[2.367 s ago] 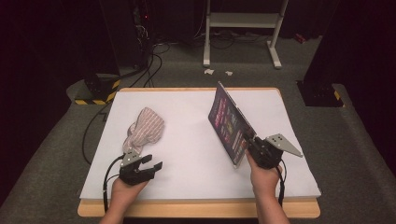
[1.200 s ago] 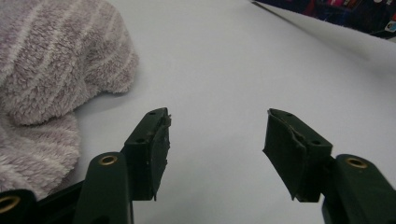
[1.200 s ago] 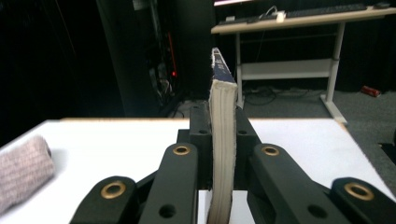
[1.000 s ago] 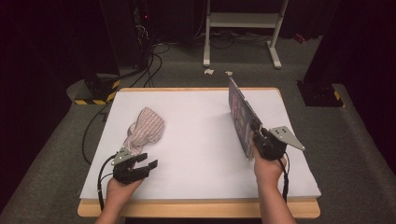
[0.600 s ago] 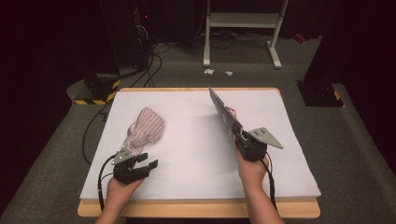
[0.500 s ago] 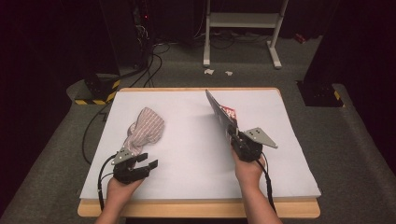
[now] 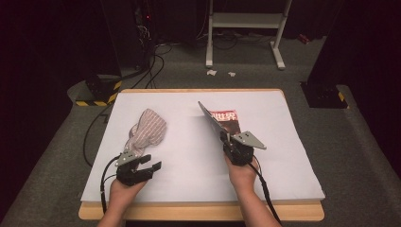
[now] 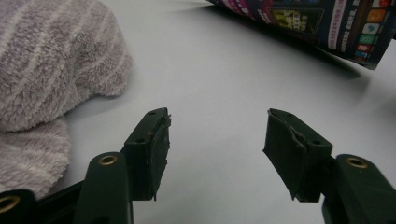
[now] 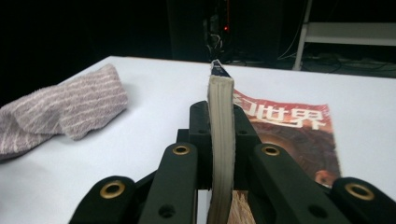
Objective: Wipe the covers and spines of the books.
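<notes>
The left gripper (image 8: pixel 215 156) hangs just over the white table (image 8: pixel 219 84), its two black jaws spread wide with nothing between them. A fluffy grey striped towel (image 8: pixel 46 70) lies at the left, just beside the left jaw. A magazine (image 8: pixel 322 23) slants across the upper right corner, casting a shadow beneath it.

Fluffy striped cloth towel (image 7: pixel 144 132), glossy paper magazine (image 8: pixel 322 23), matt table (image 7: pixel 189 156)

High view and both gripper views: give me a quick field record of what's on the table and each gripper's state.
table: white sheet on top
towel: striped towel, bunched, left side
magazine: magazine, open, part lying flat, part lifted
left gripper: left gripper open, holding nothing, near the towel
right gripper: right gripper shut on the raised stack of pages, held on edge
</notes>
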